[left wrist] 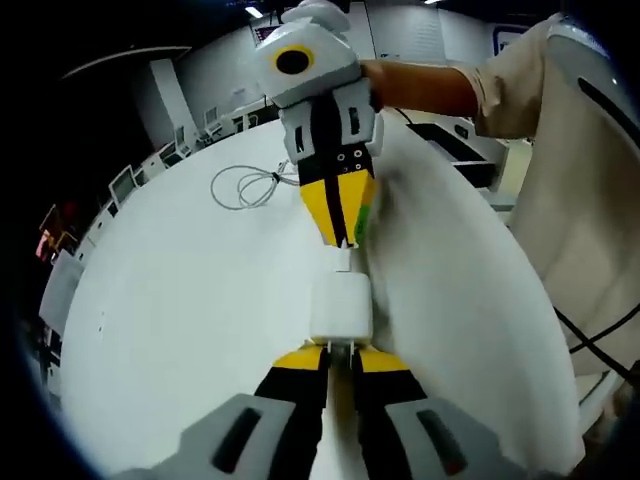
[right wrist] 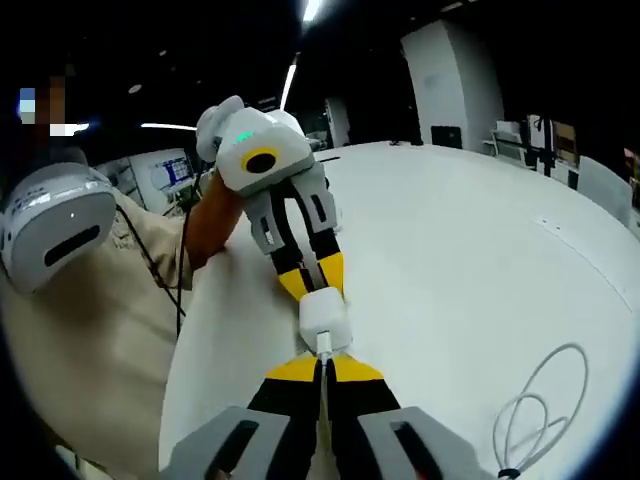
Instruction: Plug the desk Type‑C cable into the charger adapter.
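Observation:
My left gripper is shut on a white charger adapter, held just above the white table. Facing it from the far side, my right gripper is shut on the white Type‑C plug, whose tip meets the adapter's face. The cable's slack lies in a loose coil on the table behind. In the right gripper view, my right gripper pinches the plug against the adapter, which the left gripper holds from the opposite side. How deep the plug sits I cannot tell.
A person in a beige shirt stands at the table's right edge, with a thin black wire hanging by the shirt. Chairs line the table's far left rim. The coiled cable lies right of my right gripper.

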`<action>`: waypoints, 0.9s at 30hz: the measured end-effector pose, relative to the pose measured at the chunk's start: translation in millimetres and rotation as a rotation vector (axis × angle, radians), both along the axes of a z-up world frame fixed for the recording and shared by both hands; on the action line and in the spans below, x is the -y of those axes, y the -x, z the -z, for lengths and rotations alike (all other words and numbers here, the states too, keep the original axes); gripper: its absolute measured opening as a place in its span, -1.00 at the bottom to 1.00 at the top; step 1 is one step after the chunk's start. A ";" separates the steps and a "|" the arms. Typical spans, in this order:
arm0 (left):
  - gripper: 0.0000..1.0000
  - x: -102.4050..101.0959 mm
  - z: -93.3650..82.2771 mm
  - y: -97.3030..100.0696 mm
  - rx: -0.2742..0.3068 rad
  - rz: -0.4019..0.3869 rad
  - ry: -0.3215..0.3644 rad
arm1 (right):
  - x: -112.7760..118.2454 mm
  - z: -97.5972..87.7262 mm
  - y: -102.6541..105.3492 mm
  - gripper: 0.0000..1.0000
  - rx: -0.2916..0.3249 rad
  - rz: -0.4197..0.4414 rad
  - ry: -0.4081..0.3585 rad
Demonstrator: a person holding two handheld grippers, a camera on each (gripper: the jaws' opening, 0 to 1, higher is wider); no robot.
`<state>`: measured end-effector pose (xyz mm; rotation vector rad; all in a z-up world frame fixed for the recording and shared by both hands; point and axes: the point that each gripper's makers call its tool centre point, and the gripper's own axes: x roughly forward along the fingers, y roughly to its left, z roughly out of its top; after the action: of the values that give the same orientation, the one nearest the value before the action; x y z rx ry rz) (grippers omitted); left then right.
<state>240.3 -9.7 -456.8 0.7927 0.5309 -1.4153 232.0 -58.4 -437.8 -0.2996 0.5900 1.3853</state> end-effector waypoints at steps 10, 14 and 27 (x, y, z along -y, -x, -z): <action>-0.78 0.2 0.6 -0.3 -0.008 -0.004 0.006 | 6.4 -4.6 -1.5 -0.79 0.117 -0.010 0.001; -0.78 0.3 0.7 -0.7 -0.012 -0.006 0.007 | 8.0 -6.6 0.6 -0.71 0.174 -0.016 0.026; -0.78 0.5 0.7 -2.2 -0.017 -0.003 0.021 | 9.6 -21.2 0.1 -0.61 0.296 0.015 -0.163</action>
<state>242.6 -10.2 -457.5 0.7636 0.5291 -1.4241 231.9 -68.0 -416.7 -0.3597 0.2334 1.3346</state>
